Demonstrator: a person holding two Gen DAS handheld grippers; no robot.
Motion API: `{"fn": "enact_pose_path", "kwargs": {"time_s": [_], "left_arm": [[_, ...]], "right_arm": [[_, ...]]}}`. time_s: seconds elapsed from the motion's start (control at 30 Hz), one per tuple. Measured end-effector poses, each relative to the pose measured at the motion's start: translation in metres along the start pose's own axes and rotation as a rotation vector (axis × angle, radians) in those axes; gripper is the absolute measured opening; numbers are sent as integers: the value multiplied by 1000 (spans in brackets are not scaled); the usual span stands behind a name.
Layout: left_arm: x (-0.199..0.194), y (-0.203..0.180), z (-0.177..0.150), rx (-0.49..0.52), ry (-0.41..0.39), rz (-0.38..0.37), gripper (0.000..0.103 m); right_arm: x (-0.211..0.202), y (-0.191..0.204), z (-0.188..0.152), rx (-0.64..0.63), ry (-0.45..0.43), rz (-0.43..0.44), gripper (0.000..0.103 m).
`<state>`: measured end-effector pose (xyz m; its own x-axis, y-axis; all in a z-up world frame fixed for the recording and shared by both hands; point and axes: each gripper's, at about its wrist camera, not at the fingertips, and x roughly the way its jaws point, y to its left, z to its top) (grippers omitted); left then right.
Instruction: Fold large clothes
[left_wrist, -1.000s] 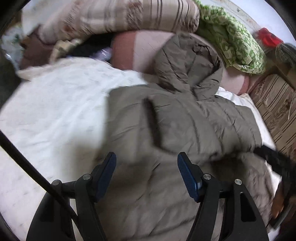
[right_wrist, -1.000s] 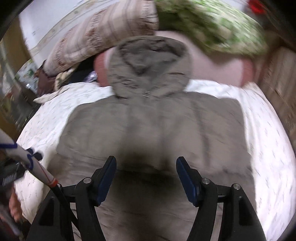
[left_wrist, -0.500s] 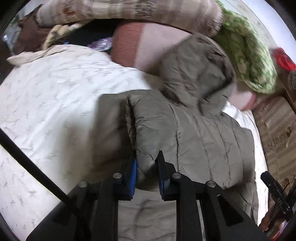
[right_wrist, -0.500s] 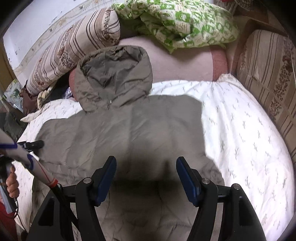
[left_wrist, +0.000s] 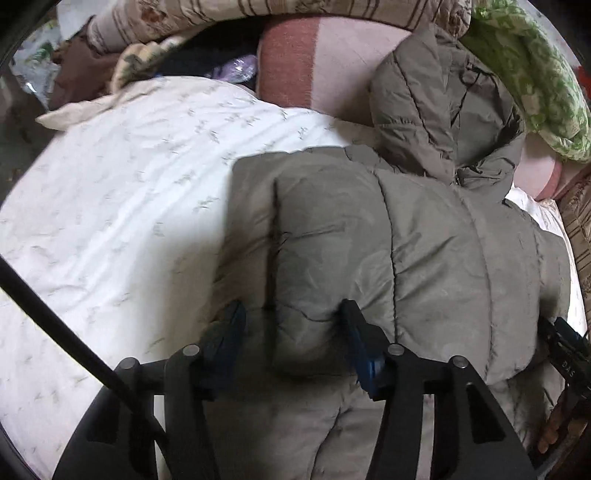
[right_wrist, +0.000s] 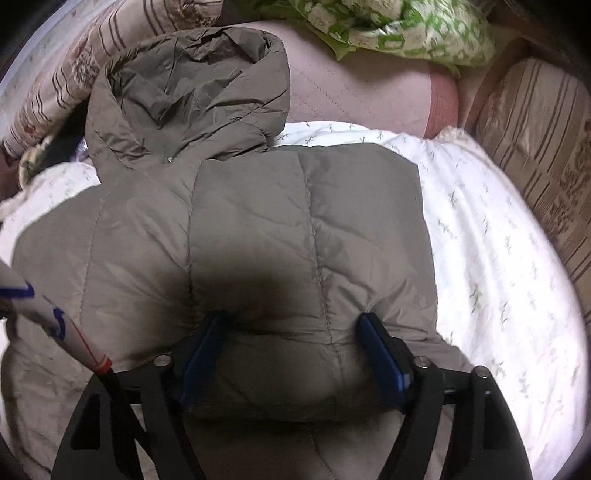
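A large olive-grey padded jacket (left_wrist: 424, 258) with a hood (left_wrist: 439, 107) lies on a white patterned bed cover (left_wrist: 122, 206). Its sleeves are folded in over the body. My left gripper (left_wrist: 291, 332) is open, its jaws standing either side of the folded sleeve's end. My right gripper (right_wrist: 291, 350) is open too, its jaws astride a puffed fold of the jacket (right_wrist: 277, 240) near its right edge. The hood (right_wrist: 188, 96) rests against a pink bolster. The right-hand tool (left_wrist: 565, 354) shows at the left view's right edge.
A pink bolster (right_wrist: 362, 92) lies across the head of the bed. A striped quilt (left_wrist: 258, 11) and a green patterned blanket (right_wrist: 399, 29) are piled behind it. A striped cushion (right_wrist: 543, 136) lines the right side. Loose clothes (left_wrist: 85, 74) lie at the far left.
The left gripper shut on the folded sleeve half a second ago and has now opened again. The right gripper stayed open and came down low onto the jacket.
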<state>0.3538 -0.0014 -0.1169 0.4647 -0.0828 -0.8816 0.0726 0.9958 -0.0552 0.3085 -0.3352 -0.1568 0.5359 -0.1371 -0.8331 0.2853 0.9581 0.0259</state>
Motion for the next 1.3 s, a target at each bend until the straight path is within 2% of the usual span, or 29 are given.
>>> {"fn": "enact_pose_path", "kwargs": {"time_s": [0.1,0.2,0.27,0.37,0.47,0.57,0.6,0.83,1.0,1.07,1.17,1.3], "left_arm": [[-34,4,-12,23,-48,28,54],[-74,13,-40,67,-124,106,65],[-90,23,-63,70,-146,139,68],[-97,39,-102,55,-113,132,68],[-87,54,-142,35,-51,119,68],[-72,64,-180,34,22,176,68],[-71,69,-194,31,28,183,68],[-106,92,-255,1,-17,143,68],[-132,94,-293,53,-8,143,68],[-147,91,-301,79,-7,148,68],[-177,90,-302,110,-56,137,68],[-215,85,-277,103,-140,86,68]], "right_arm": [[-17,-2,4,-3,-9,-16,81],[-58,-5,-7,2,-55,16,81],[-79,-5,-22,-7,-57,23,81],[-101,-6,-60,-12,-14,48,81],[-112,-7,-104,-19,32,67,81],[-111,-8,-143,-36,85,25,81],[-111,-10,-159,-39,110,13,81],[-146,-23,-227,-52,131,-10,82],[-169,-30,-269,-48,175,8,82],[-177,-32,-278,-44,189,16,82],[-196,-38,-282,-8,199,66,82],[-227,-40,-266,22,133,107,82]]}}
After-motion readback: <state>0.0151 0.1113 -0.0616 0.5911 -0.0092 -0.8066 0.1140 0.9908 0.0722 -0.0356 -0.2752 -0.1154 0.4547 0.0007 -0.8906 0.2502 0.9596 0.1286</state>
